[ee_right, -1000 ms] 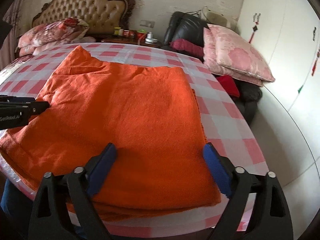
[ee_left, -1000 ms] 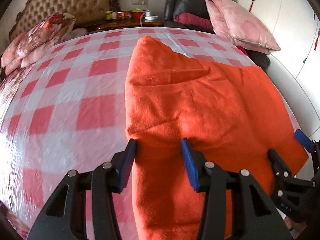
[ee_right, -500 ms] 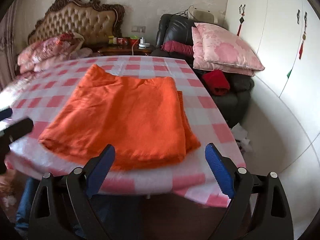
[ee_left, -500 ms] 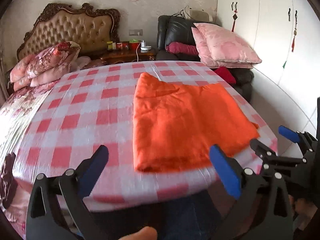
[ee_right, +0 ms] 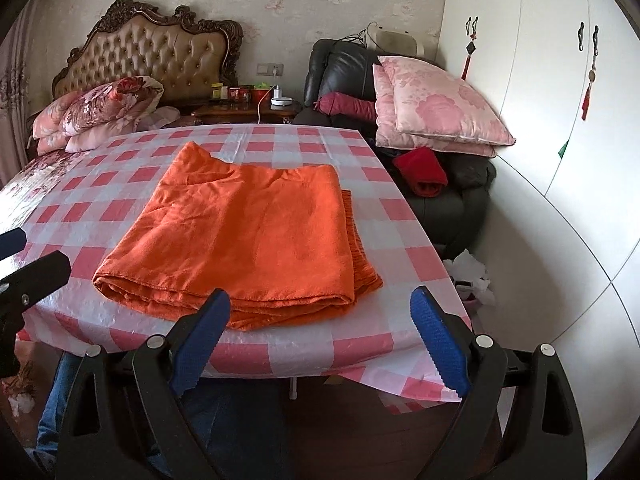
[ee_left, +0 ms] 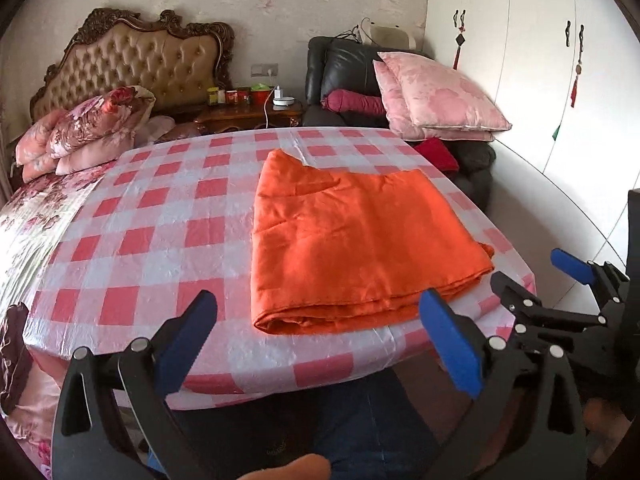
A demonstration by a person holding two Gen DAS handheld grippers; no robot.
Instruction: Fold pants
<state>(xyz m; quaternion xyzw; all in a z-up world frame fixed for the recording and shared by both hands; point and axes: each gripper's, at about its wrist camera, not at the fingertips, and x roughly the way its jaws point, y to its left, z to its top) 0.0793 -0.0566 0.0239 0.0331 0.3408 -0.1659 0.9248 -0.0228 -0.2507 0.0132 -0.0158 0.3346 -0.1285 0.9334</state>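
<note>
Folded orange fabric pants [ee_left: 360, 240] lying mid-frame on pink-checked plastic tablecloth [ee_left: 160, 216], stacked layers near front edge. Left gripper [ee_left: 320, 336] and right gripper [ee_right: 320, 336] hovering lower frame, jaws spread wide, gripping nothing, looking like fold's done.

Orange pants [ee_left: 352, 240]: one is lying folded, centre frame.
Pink pillows [ee_left: 436, 96]: two are stacking, upper right.
Grippers: two are showing, the left gripper [ee_left: 316, 344] and the right gripper [ee_right: 320, 340].
</note>
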